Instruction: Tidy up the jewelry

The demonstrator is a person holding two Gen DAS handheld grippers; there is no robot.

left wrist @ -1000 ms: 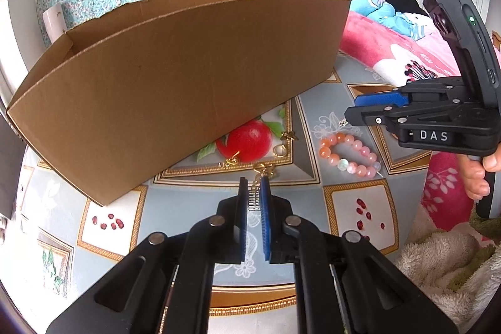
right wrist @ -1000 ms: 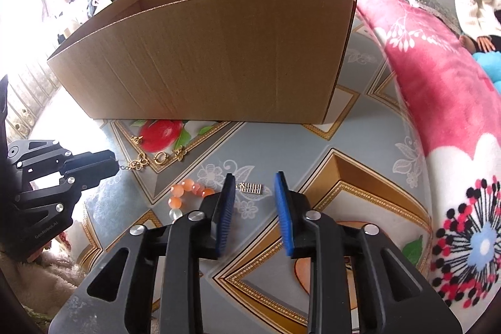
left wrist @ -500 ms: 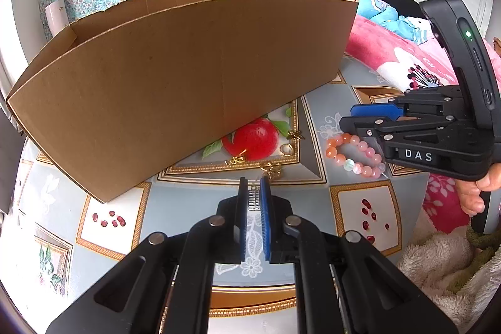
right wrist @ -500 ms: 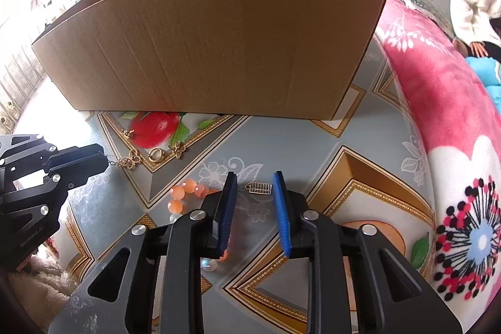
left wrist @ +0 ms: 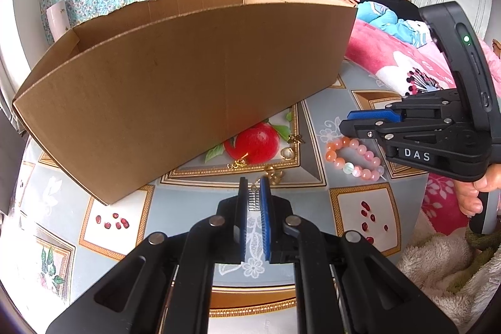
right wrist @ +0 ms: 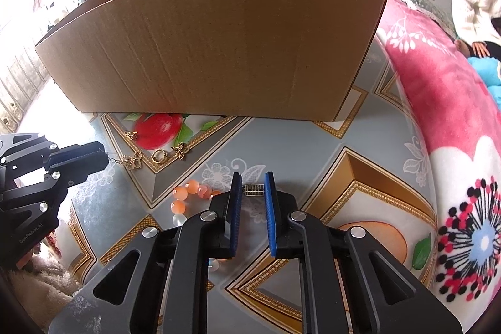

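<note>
My right gripper (right wrist: 253, 188) has just been closing around the small clasp (right wrist: 253, 189), pads nearly touching it; my left gripper (left wrist: 253, 196) pinches the gold chain (right wrist: 131, 160), ready for boxing.

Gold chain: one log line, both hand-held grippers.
left hand-held gripper: shut on gold chain | right hand-held gripper: jaws just closing around ribbed piece
</note>
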